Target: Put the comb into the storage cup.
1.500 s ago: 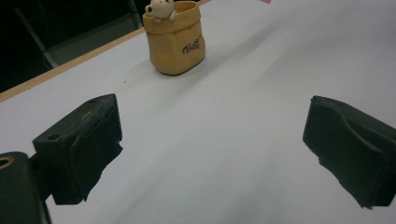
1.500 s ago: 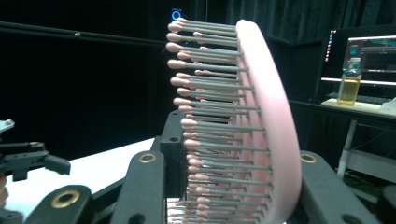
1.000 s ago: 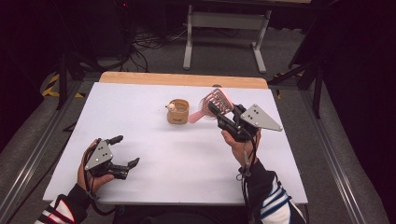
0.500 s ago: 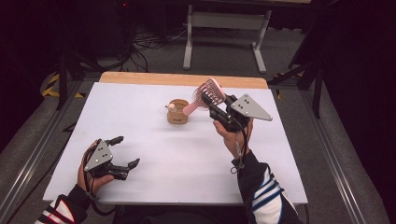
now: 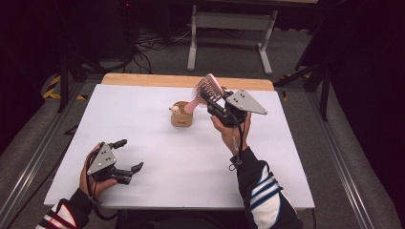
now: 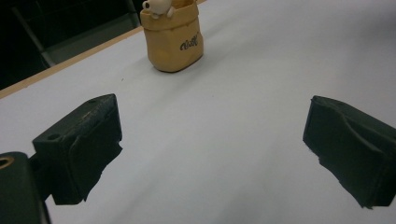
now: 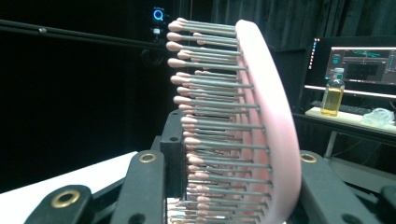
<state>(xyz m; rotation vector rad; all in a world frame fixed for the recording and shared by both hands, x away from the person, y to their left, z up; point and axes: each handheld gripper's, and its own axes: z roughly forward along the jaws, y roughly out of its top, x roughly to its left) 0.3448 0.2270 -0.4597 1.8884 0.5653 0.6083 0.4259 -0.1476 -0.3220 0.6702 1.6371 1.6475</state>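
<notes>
Near the table's (image 5: 143, 109) far middle, a small tan holder (image 5: 182, 115) standing upright, a little white figure at its rim, with the pink hairbrush's (image 5: 204, 91) handle end dipping at its mouth. Clamped on the brush head: right gripper (image 5: 213, 103), raised above the tabletop. Resting at near left, left gripper (image 5: 128, 155), jaws apart, holding nothing.

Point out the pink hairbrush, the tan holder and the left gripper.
pink hairbrush (image 7: 275, 116): right gripper view, on its pink back.
tan holder (image 6: 173, 44): left gripper view, on its front wall.
left gripper (image 5: 130, 155): high view, midway between its fingertips.
</notes>
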